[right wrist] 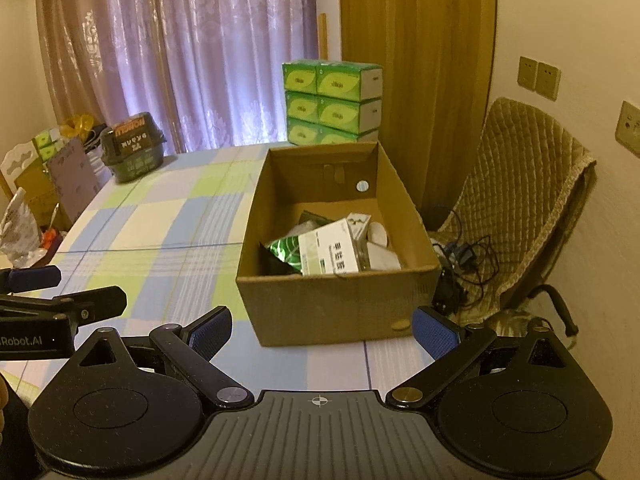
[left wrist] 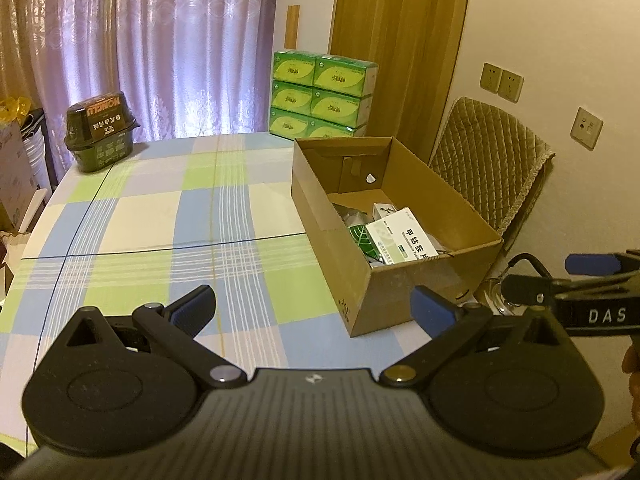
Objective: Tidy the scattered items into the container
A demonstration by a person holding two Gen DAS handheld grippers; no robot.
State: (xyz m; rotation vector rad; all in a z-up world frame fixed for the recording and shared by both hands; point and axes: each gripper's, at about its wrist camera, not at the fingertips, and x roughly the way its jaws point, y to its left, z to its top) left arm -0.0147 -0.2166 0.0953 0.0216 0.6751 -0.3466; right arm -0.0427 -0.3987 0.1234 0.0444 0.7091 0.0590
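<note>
Your left gripper (left wrist: 314,308) and your right gripper (right wrist: 322,330) both hang above the near edge of the table (left wrist: 160,216) with jaws spread wide and nothing between the blue pads. In the left wrist view the other gripper's side reads "DAS"; in the right wrist view the other gripper's side reads "Robot.AI". The cardboard box (right wrist: 332,304) stands on the checked cloth toward the table's right edge, top open, its long axis running from the near edge toward the far edge. Inside it, against the near wall, lies a white medicine carton (right wrist: 330,254) with green trim and printed Chinese characters, its long axis slanting across the box floor. A shiny green packet (right wrist: 286,252) lies to the left of the carton and partly under it. A smaller white carton (right wrist: 360,224) leans behind it, and pale rounded items (right wrist: 380,242) sit to the right; you cannot tell what these are. A dark green tub (left wrist: 102,134) stands at the far left corner of the table, its label reading "HONGLI" upside down, with more Chinese print below. A stack of green tissue packs (left wrist: 320,94) with leaf logos rises beyond the far edge of the table. A padded chair (right wrist: 520,184) stands to the right of the box, off the table.
</note>
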